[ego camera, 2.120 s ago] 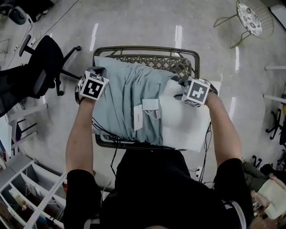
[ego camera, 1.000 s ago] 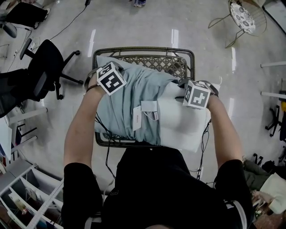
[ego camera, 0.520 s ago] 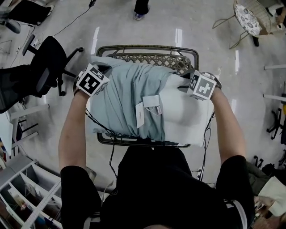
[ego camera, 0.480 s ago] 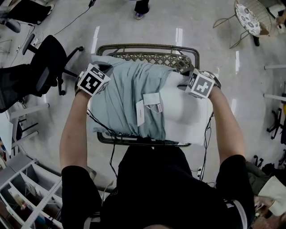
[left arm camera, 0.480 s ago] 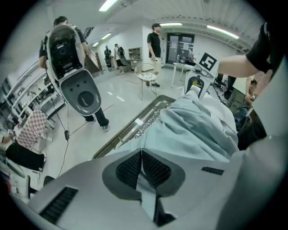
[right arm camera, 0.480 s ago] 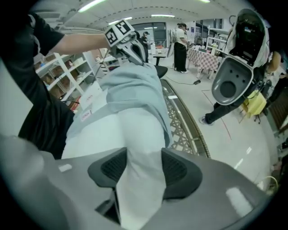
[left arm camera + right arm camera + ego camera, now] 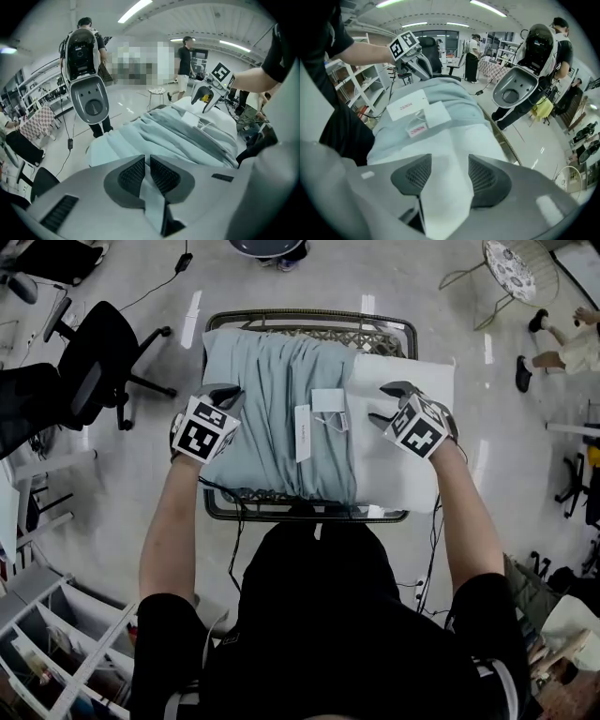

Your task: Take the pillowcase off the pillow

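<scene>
A white pillow (image 7: 405,381) lies across a wicker seat, its left part still inside a pale blue pillowcase (image 7: 267,395) with white labels (image 7: 328,401) at the open hem. My left gripper (image 7: 228,395) hovers at the pillowcase's left edge. Its jaws have just been opening and stand a narrow slit apart; blue cloth (image 7: 187,136) shows beyond them, none pinched. My right gripper (image 7: 382,403) is over the bare pillow (image 7: 440,154) beside the hem. Its jaws have also just been opening and stand apart above the white surface.
The wicker seat's metal rim (image 7: 309,320) frames the pillow. A black office chair (image 7: 94,362) stands to the left, a round wire table (image 7: 520,268) at the far right, shelves (image 7: 47,643) at the near left. People stand nearby, one with a grey pack (image 7: 84,70).
Both grippers have left the pillow's far edge and come nearer to me. The left one has moved down the pillowcase's left side, and the right one now sits over the bare pillow with wider jaws.
</scene>
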`<state>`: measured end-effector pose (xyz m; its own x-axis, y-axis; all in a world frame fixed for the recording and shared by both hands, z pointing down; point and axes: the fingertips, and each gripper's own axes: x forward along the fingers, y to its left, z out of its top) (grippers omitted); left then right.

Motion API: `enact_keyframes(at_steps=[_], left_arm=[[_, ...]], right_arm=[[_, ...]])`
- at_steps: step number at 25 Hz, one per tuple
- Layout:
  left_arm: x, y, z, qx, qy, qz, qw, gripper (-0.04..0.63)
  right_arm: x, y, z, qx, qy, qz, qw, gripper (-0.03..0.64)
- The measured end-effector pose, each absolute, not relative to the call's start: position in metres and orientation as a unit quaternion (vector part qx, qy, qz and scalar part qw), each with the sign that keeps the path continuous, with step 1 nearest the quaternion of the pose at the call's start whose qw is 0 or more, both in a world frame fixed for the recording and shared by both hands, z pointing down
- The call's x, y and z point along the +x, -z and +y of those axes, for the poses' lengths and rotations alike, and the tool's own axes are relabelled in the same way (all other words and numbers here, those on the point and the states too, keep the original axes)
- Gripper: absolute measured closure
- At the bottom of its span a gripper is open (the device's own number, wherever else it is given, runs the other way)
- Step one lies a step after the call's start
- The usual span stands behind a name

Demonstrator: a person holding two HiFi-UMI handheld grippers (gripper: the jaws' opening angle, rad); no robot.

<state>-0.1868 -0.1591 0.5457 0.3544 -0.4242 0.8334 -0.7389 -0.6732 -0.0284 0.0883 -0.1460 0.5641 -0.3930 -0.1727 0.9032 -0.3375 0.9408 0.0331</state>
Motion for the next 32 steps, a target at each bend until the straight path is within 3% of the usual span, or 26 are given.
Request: enact_keyframes(at_steps=[12, 15, 25, 30, 32], left_arm=[[-0.157, -0.577, 0.0, 0.812, -0.453, -0.312, 0.193, 0.481], [-0.157, -0.586, 0.024, 0.803, -0.455, -0.334, 0.194, 0.434], [-0.249, -0.595, 0.08, 0.702, -0.472, -0.488, 0.216, 0.371], [-0.291, -0.623, 0.078, 0.687, -0.507, -0.476, 0.211, 0.348], [-0.307, -0.635, 0.072, 0.685, -0.526, -0.465, 0.196, 0.345]], right_arm=[[0.081, -0.592, 0.022, 0.124, -0.122, -0.824, 0.54, 0.266], [0.092, -0.605, 0.042, 0.127, -0.115, -0.815, 0.554, 0.238], [0.106, -0.65, 0.068, 0.162, 0.01, -0.768, 0.62, 0.081], [0.099, -0.673, 0.056, 0.208, -0.024, -0.764, 0.611, 0.087], [0.099, -0.675, 0.049, 0.221, -0.028, -0.753, 0.619, 0.13]])
